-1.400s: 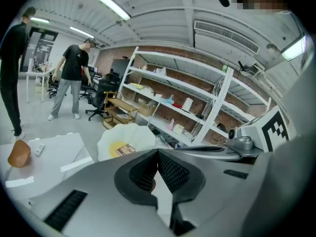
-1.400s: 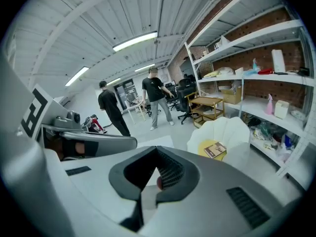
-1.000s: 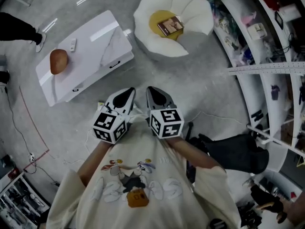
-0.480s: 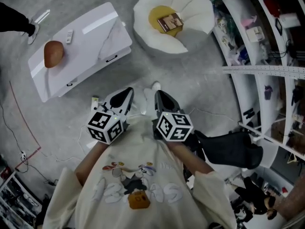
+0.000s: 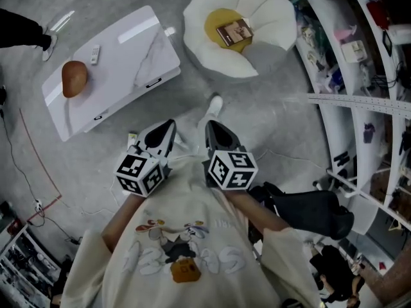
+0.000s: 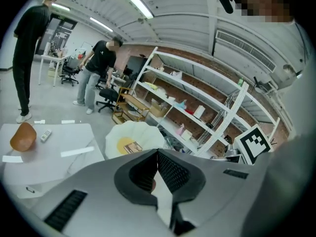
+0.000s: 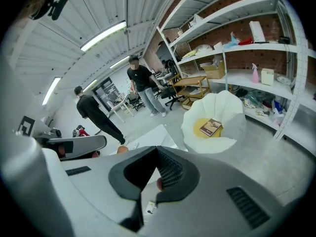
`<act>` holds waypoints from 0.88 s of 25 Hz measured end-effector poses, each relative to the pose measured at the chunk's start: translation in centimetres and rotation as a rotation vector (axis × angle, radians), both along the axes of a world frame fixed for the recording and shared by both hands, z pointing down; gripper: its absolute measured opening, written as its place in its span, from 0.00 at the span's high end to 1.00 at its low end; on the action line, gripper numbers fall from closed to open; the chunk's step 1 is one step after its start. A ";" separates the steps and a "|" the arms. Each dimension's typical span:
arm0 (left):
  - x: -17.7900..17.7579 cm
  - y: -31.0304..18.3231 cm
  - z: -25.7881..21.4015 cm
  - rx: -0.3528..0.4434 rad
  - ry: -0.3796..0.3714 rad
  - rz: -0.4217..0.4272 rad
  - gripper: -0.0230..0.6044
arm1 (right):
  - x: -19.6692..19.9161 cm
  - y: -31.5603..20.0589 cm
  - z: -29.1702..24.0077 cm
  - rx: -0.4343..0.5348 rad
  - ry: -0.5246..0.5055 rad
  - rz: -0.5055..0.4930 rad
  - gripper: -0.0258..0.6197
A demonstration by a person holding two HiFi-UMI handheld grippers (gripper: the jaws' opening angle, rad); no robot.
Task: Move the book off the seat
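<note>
A brown book [image 5: 234, 32] lies on the yellow cushion of a white flower-shaped seat [image 5: 270, 18] at the top of the head view. The book [image 7: 211, 127] also shows in the right gripper view, and small in the left gripper view as the book [image 6: 131, 146] on the seat [image 6: 127, 133]. My left gripper [image 5: 166, 130] and right gripper [image 5: 213, 129] are held side by side close to my chest, both shut with nothing between the jaws. They are well short of the seat, with grey floor between.
A low white table [image 5: 112, 69] stands left of the seat, bearing a brown rounded object [image 5: 74, 78] and a small remote [image 5: 94, 54]. White shelving [image 5: 359, 56] full of items runs along the right. Two people [image 7: 140, 83] stand further back. Cables [image 5: 38, 165] lie on the floor at left.
The view has shifted as I step toward the seat; a shoe now shows ahead of the grippers. Both grippers stay shut and held together.
</note>
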State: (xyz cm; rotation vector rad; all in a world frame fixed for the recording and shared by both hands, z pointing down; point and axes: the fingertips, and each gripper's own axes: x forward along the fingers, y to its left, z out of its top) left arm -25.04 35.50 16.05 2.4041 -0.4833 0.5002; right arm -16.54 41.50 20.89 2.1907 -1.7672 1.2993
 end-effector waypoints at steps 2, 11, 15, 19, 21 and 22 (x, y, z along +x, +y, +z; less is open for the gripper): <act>1.8 -0.9 0.3 -0.011 -0.014 -0.006 0.95 | 1.6 -1.3 -0.4 0.015 0.015 -0.026 0.95; 14.0 -3.5 1.1 0.018 -0.082 0.065 0.95 | 13.1 -4.8 -1.7 0.082 0.038 -0.015 0.95; 19.2 -3.4 0.7 0.047 -0.118 0.090 0.95 | 18.3 -4.8 -2.1 0.108 0.017 0.016 0.95; 22.7 -3.3 1.1 0.033 -0.149 0.116 0.95 | 20.9 -5.9 -2.3 0.136 -0.012 -0.002 0.95; 24.2 -4.0 1.0 0.026 -0.167 0.120 0.95 | 22.7 -6.7 -3.3 0.185 -0.018 0.014 0.95; 24.7 -4.3 0.9 0.027 -0.180 0.117 0.95 | 23.5 -6.9 -3.8 0.203 -0.015 0.022 0.95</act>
